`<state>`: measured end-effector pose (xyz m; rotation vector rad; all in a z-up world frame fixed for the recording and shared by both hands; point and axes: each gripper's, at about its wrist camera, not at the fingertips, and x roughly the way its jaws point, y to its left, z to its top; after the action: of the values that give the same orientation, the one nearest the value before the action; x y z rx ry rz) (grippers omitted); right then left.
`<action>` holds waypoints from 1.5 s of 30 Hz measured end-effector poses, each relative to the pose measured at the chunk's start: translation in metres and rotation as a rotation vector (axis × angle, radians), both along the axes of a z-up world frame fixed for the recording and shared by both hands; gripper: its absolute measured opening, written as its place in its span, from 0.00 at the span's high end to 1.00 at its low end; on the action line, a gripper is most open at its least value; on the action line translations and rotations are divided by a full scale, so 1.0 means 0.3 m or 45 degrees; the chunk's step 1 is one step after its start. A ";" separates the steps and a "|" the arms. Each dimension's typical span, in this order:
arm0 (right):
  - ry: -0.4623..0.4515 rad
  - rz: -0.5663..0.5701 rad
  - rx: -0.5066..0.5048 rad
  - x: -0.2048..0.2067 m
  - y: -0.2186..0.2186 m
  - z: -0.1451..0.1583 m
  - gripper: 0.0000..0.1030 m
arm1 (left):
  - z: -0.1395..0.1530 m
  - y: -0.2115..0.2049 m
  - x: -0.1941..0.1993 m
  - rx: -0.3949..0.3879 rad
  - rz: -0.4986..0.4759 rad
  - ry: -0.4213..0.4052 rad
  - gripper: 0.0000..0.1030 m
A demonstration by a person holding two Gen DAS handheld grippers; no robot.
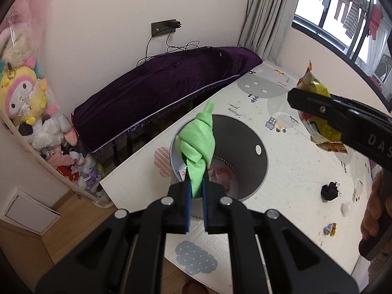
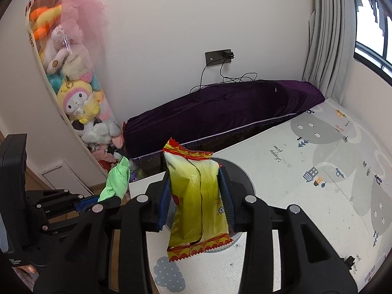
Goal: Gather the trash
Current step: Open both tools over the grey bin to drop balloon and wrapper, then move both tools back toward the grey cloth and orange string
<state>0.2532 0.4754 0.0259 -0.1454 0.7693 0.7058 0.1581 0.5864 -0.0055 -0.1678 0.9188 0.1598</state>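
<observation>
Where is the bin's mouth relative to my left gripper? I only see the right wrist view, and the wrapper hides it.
Observer: In the left wrist view, the green scrap in the left gripper lines up with the bin's open mouth.
Operator: Bin empty?
Observer: No, pink and white trash lies inside.
Operator: Anything left on the mat?
Observer: A black wad, a white wad and a small blue-yellow wrapper.
</observation>
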 end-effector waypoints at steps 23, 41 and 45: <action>-0.011 -0.091 -0.039 0.117 -0.066 -0.015 0.41 | -0.052 -0.064 0.206 -0.014 -0.081 0.004 0.89; -0.008 -0.213 -0.041 0.056 -0.162 -0.004 0.41 | -0.033 -0.119 0.207 0.003 -0.127 0.004 0.35; 0.003 -0.256 -0.048 0.012 -0.190 -0.009 0.41 | -0.029 -0.140 0.172 0.011 -0.173 0.002 0.35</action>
<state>0.2568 0.4184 0.0232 -0.0995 0.7876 0.5008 0.2095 0.5443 -0.0142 -0.0971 0.9279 0.0382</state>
